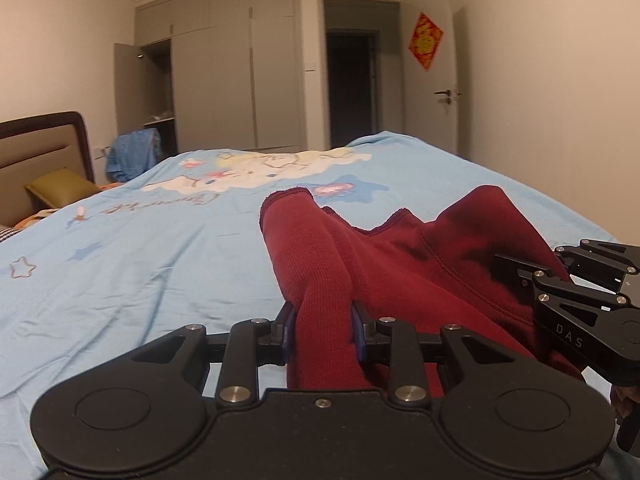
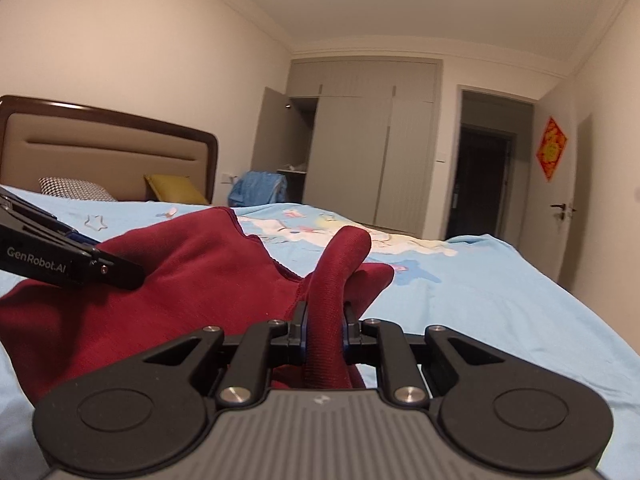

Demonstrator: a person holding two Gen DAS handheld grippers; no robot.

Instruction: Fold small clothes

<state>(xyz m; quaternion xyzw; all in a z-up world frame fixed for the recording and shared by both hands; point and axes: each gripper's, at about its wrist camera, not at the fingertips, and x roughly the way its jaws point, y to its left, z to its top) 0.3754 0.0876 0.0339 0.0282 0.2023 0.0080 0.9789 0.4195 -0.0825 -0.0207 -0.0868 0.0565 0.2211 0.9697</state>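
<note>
I see light blue bedsheet (image 1: 168,240) with cartoon print covering bed. On it lies dark red garment (image 1: 420,248), bunched, near my side. My left gripper (image 1: 323,330) pinches ribbed fold of garment between both fingers. My right gripper (image 2: 325,330) clamps other ribbed fold, just beside left one. Both folds rise a little above sheet.

Dim warm indoor light, soft shadows, no glare; fisheye bends walls, dark corner vignetting, slight blur throughout.
</note>
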